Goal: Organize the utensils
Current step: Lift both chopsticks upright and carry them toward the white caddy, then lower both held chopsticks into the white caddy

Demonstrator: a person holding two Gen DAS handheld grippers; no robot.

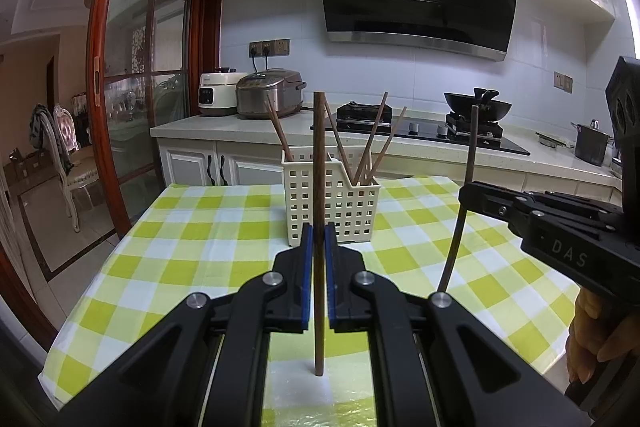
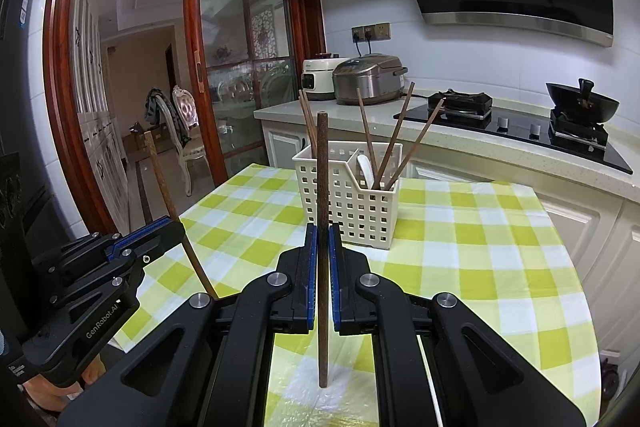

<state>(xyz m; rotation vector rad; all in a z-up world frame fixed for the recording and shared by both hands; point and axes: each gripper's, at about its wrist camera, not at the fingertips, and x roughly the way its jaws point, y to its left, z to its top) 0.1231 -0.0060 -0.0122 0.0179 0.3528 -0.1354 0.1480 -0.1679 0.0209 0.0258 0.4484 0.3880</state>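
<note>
My left gripper [image 1: 319,233] is shut on a brown wooden chopstick [image 1: 319,163] that stands upright between its blue pads. My right gripper [image 2: 323,233] is shut on a darker chopstick [image 2: 323,187], also upright. Each gripper shows in the other's view: the right gripper [image 1: 464,193] with its chopstick [image 1: 468,163] at the right, the left gripper [image 2: 176,227] with its chopstick [image 2: 160,175] at the left. Beyond both stands a white perforated utensil basket [image 1: 336,203] [image 2: 356,203] on the checked cloth, with several chopsticks [image 2: 394,139] leaning in it and a white spoon [image 2: 366,165].
The table wears a green-and-white checked cloth [image 1: 208,251]. Behind it runs a kitchen counter with two rice cookers [image 1: 268,93], a gas hob with a wok [image 1: 478,105] and a steel pot [image 1: 592,145]. A glass sliding door [image 1: 136,75] stands at the left. A hand [image 1: 600,339] grips the right tool.
</note>
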